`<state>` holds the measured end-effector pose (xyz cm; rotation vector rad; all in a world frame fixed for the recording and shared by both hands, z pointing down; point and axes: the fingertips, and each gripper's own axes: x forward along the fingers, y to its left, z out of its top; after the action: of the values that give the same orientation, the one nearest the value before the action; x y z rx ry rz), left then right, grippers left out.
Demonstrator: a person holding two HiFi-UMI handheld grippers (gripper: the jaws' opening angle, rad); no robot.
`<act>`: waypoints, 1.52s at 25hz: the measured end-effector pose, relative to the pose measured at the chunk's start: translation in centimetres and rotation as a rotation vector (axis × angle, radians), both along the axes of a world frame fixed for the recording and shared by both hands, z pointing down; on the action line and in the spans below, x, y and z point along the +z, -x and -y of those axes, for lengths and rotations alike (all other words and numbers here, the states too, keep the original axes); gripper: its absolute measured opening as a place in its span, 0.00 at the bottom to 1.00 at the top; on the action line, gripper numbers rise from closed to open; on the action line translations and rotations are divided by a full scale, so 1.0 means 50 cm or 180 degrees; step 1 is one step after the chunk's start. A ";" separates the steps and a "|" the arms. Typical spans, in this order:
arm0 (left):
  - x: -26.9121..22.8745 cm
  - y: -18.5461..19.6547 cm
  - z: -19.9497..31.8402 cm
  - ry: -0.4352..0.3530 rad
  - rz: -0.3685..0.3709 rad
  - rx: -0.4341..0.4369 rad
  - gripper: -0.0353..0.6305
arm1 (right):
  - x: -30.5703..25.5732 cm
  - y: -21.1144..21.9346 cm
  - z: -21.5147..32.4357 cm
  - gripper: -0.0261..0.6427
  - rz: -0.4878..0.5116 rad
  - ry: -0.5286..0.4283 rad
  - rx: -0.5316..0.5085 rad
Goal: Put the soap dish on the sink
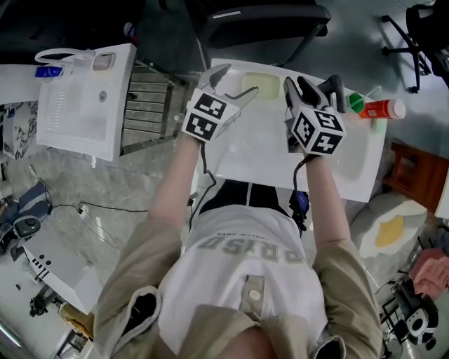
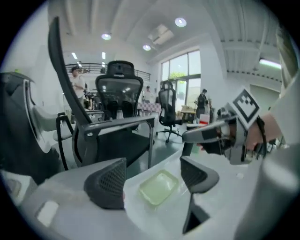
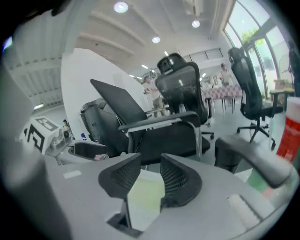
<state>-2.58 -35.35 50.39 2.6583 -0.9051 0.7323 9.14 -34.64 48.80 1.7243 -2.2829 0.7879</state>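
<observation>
The soap dish [image 1: 261,85], a shallow pale-green square tray with rounded corners, lies flat on the far rim of the white sink [image 1: 351,175], on the side nearest the black office chair [image 1: 266,21]. Nothing is touching it. The left gripper [image 2: 152,164] hangs just in front of the dish with its 2 jaws wide apart and empty, and in its own view the dish shows on the surface beyond the gap. The right gripper [image 3: 151,164] has its jaws only a little apart, also with nothing clamped. A strip of the green tray is visible through that narrow gap, further off. A red bottle with a green cap [image 1: 382,109] lies well apart at the sink's right end. Judged from how it sits, the dish is already on the sink, so little seems left to do beyond a possible nudge. The tray looks like thin, stiff, moulded plastic: light, probably slick against glazed ceramic, and likely to skate away if pushed from 1 side. The best hold would be across 1 raised edge, with 1 jaw inside the lip and 1 outside. Squeezed gently, it should not flex or pop free.
</observation>
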 end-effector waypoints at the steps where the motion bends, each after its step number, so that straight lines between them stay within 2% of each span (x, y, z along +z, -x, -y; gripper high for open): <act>1: -0.029 0.001 -0.004 -0.0073 -0.0179 -0.0129 0.62 | -0.026 0.000 -0.008 0.24 -0.0127 -0.0213 0.0007; 3: -0.081 0.004 -0.013 -0.0261 -0.0456 -0.0348 0.57 | -0.081 0.002 -0.026 0.24 -0.0371 -0.0627 0.0008; 6: -0.139 0.006 -0.040 -0.0512 -0.0670 -0.0538 0.50 | -0.157 0.011 -0.061 0.23 -0.0657 -0.1134 0.0009; 9: -0.182 0.004 -0.074 -0.0662 -0.0757 -0.0628 0.42 | -0.221 0.025 -0.102 0.23 -0.0802 -0.1482 0.0008; 14: -0.253 0.005 -0.123 -0.1058 -0.0801 -0.0714 0.29 | -0.299 0.044 -0.166 0.12 -0.0828 -0.1821 0.0044; 16: -0.284 0.013 -0.138 -0.1272 -0.0804 -0.0806 0.21 | -0.322 0.052 -0.186 0.10 -0.0835 -0.1913 0.0047; 19: -0.315 0.025 -0.159 -0.1500 -0.0826 -0.0898 0.16 | -0.340 0.052 -0.211 0.07 -0.0804 -0.1966 0.0105; 24: -0.346 0.052 -0.191 -0.1562 -0.1005 -0.1135 0.06 | -0.356 0.052 -0.248 0.05 -0.0783 -0.2006 0.0170; 32: -0.386 0.066 -0.219 -0.1854 -0.0957 -0.1093 0.06 | -0.394 0.067 -0.281 0.05 -0.0854 -0.2129 0.0173; 38: -0.402 0.071 -0.224 -0.1940 -0.0977 -0.1089 0.06 | -0.414 0.068 -0.287 0.05 -0.0859 -0.2210 0.0200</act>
<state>-6.11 -24.16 30.31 2.8494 -1.6327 -0.0519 5.73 -20.26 28.11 1.9976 -2.4669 -0.2785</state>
